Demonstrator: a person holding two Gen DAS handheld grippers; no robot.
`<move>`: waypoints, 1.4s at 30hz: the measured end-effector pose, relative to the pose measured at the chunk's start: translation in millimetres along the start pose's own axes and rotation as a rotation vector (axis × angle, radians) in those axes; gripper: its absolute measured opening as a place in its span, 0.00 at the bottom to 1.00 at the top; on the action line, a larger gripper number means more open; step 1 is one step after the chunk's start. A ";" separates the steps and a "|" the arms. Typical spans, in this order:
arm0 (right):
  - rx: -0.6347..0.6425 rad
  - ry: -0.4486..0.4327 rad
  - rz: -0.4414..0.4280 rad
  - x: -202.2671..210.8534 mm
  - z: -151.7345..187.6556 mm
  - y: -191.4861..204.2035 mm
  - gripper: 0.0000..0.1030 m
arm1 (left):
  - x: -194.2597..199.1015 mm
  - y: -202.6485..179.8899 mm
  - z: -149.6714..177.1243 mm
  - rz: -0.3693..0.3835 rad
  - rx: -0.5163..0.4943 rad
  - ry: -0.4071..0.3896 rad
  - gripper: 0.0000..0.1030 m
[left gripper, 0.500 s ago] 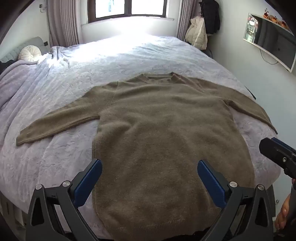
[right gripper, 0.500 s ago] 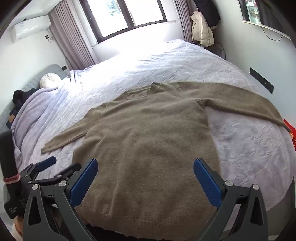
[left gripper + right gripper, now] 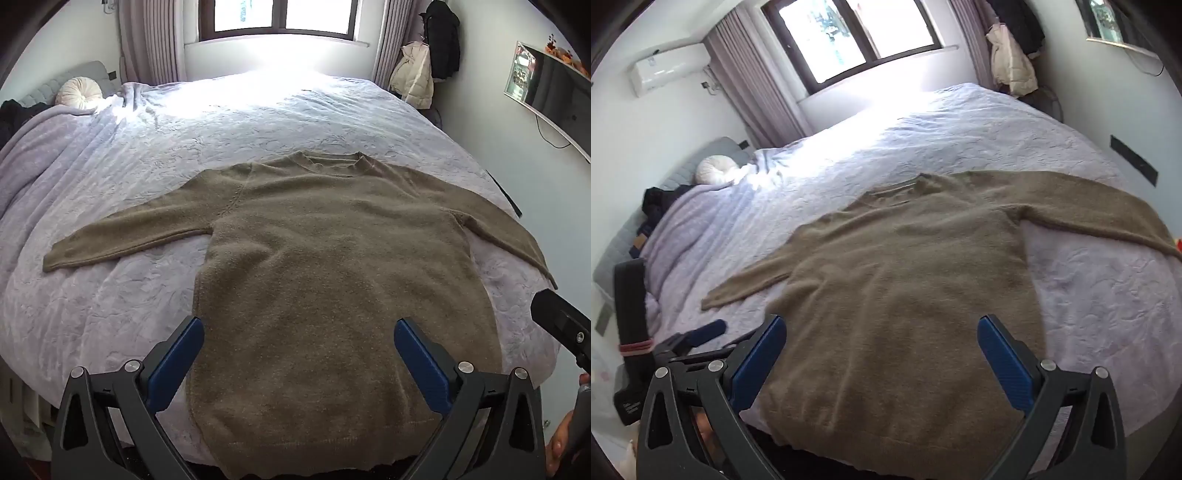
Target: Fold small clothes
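We've got the olive-brown knitted long-sleeve sweater (image 3: 332, 288) lying flat, front up, on the pale lavender quilted bedspread (image 3: 110, 295), both sleeves spread out, hem at the near edge. Left gripper (image 3: 298, 354) hangs over the hem, its 2 blue-padded fingers (image 3: 176, 360) spread wide, holding nothing. Same deal with the right gripper (image 3: 881, 352): wide open, empty, above the sweater's lower half. Beyond the sweater's collar there's a bright window (image 3: 280, 16) with mauve curtains (image 3: 151, 40), a round cream cushion (image 3: 78, 93) by the headboard, and coats (image 3: 428, 62) hanging in the corner.
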State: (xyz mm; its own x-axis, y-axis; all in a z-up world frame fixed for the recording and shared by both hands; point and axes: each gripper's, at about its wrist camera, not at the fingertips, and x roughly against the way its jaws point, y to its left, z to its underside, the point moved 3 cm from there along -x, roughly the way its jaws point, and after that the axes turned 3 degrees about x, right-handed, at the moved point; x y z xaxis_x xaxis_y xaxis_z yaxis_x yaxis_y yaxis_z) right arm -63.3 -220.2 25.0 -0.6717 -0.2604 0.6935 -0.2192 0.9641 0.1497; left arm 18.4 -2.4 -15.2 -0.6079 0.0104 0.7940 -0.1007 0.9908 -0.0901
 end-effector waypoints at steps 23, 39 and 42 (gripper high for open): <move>0.039 0.045 0.114 -7.1 2.2 -3.9 1.00 | 5.9 -13.2 6.8 -0.045 -0.065 -0.009 1.00; 0.056 0.067 0.152 -15.9 2.4 -1.9 1.00 | 4.6 -11.6 3.8 -0.051 -0.066 -0.005 1.00; 0.070 0.068 0.171 -16.0 1.3 0.6 1.00 | 4.4 -11.7 3.6 -0.052 -0.068 -0.005 1.00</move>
State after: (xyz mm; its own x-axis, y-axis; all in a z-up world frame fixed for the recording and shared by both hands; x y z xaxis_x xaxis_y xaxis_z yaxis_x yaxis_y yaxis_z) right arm -53.6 -215.6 13.0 -0.6548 -0.0865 0.7509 -0.1563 0.9875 -0.0226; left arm 14.1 -14.5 -12.9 -0.6074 -0.0422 0.7933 -0.0792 0.9968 -0.0076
